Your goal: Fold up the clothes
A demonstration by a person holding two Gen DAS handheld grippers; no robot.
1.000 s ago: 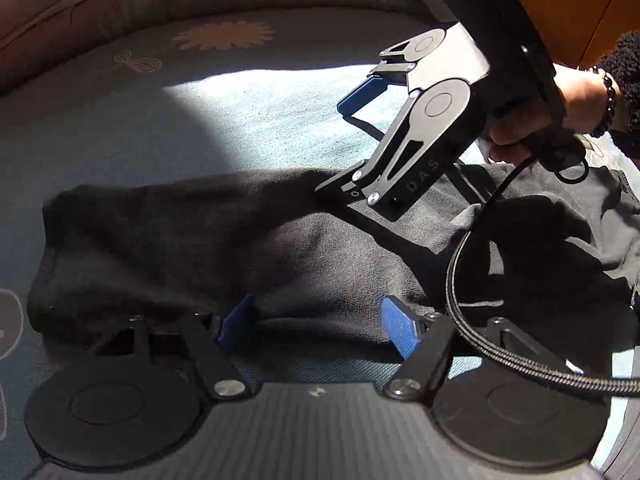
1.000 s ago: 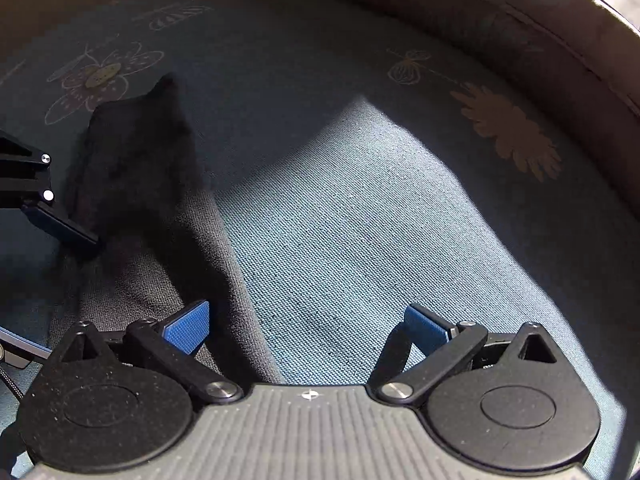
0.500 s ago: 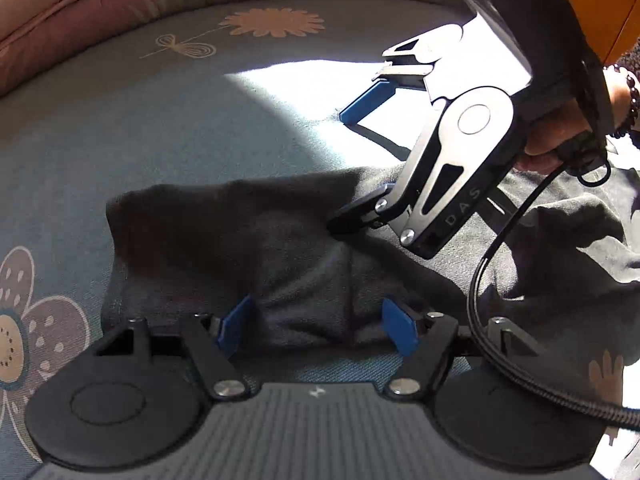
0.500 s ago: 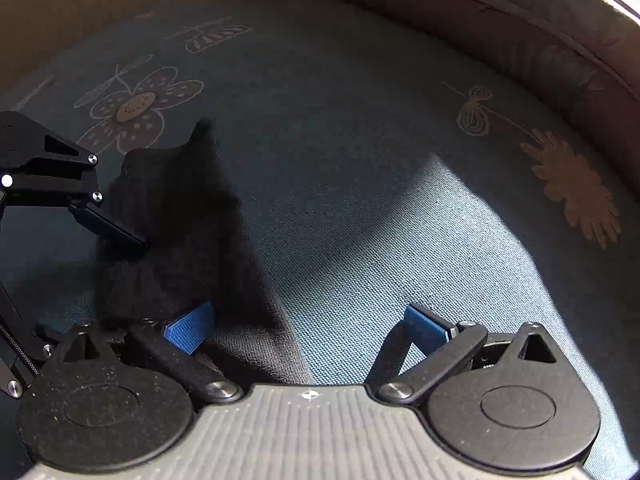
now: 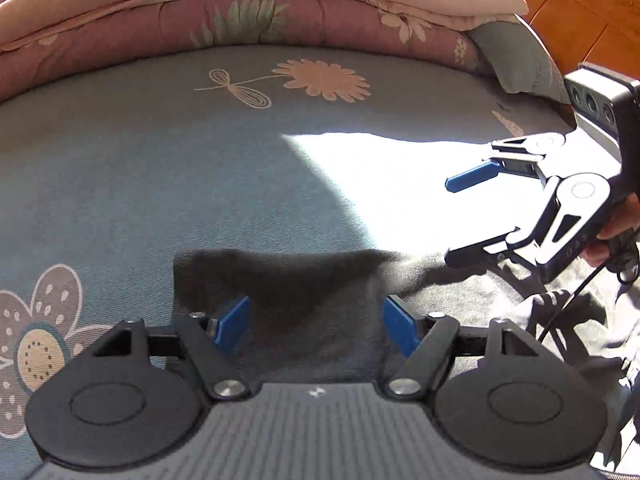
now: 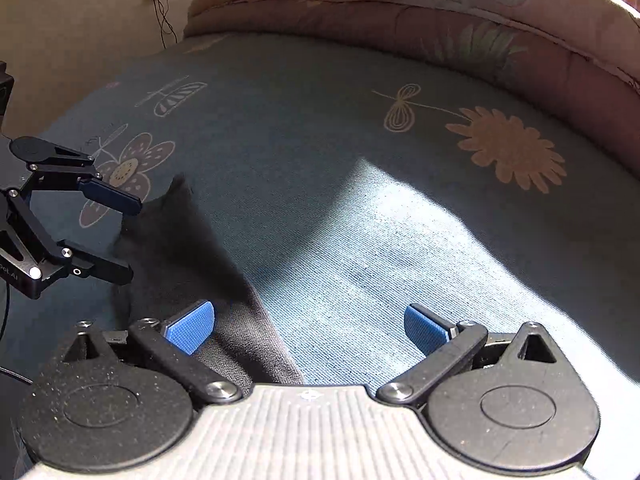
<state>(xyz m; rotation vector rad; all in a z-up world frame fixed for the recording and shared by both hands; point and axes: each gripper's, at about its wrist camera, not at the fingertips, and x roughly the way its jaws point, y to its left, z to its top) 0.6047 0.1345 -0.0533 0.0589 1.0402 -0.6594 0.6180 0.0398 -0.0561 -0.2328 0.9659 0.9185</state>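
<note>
Black garment [image 5: 304, 292] lies lengthwise left-to-right on the bedsheet [image 5: 160, 168], both grippers' jaws apart.

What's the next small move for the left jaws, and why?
Probably lower the left gripper and close on the near end of the dark grey knit garment. Its jaws stand open above the cloth, gripping nothing, and the right gripper is open too, so the garment lies unheld on the blue floral bedsheet.

"DAS" on right claw [image 5: 448, 222] arm; partial "oL.AI" on left claw [image 6: 130, 236] body.
</note>
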